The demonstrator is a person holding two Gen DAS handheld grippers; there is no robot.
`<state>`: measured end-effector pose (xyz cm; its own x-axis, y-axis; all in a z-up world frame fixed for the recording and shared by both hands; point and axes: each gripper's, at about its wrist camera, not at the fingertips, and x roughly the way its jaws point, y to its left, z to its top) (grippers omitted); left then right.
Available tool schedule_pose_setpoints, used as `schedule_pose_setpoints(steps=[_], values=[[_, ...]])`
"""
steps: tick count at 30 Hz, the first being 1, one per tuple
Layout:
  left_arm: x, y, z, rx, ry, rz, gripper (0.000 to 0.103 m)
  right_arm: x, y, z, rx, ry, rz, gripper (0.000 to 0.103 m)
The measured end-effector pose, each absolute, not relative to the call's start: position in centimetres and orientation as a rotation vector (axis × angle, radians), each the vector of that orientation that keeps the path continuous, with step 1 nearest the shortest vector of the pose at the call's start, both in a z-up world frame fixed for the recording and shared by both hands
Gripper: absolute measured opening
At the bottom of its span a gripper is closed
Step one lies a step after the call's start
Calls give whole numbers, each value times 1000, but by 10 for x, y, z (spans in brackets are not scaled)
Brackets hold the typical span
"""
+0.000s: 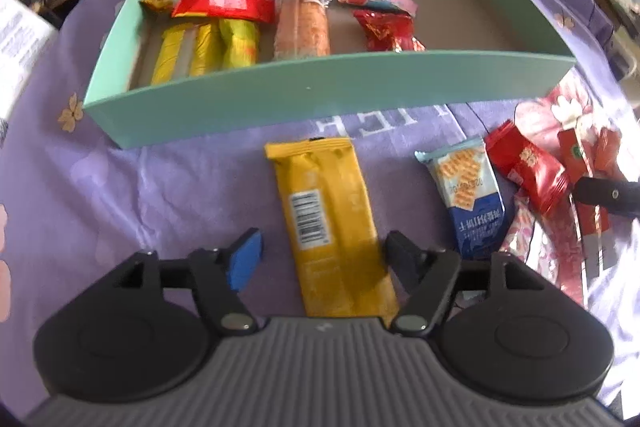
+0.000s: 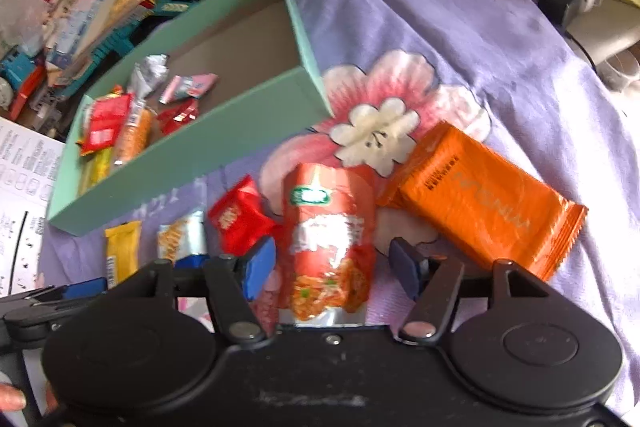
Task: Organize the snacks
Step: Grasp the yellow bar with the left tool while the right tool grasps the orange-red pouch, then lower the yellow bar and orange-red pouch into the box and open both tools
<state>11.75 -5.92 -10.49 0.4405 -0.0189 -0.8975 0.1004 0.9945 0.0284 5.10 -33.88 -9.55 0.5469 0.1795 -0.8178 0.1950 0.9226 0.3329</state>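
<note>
**Clerk:** Item one: long yellow foil snack bar, flat on the purple flowered cloth, just outside the near wall of the shallow mint-green cardboard box. Left tongs spread, one pad each side of the bar's lower end. The right pad is at the wrapper's edge, the left stands clear.

**Checker:** Handling?

**Clerk:** Judged light and fairly stiff, with a slick wrapper. Best pinched across the narrow width, near the middle, so it does not tip.

**Checker:** Item two?

**Clerk:** Red-orange printed foil pouch, lying on the cloth between the pads of the right tongs. Pads apart, neither pressing it. Judged soft and crinkly. Take it across the body, not by the crimped end.

**Checker:** Loose stock still outside the box?

**Clerk:** Five counted with certainty: one yellow bar, one red-orange pouch, one blue-and-white cracker packet, one small red foil packet, one large orange wrapper. Further red wrappers may lie at the left view's right edge, too blurred to count.

**Checker:** Inside the box?

**Clerk:** About eight, all toward its left end. They overlap, so the count is approximate. The right half is bare.
</note>
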Motion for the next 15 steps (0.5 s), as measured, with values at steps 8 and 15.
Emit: schedule_pose_setpoints(steps=[8, 15], values=[[114, -64, -102, 85, 1074, -146, 40, 56, -308, -95, 279, 983, 40, 39], [112, -56, -98, 48, 1086, -139, 37, 57, -304, -91, 359, 996, 68, 26]])
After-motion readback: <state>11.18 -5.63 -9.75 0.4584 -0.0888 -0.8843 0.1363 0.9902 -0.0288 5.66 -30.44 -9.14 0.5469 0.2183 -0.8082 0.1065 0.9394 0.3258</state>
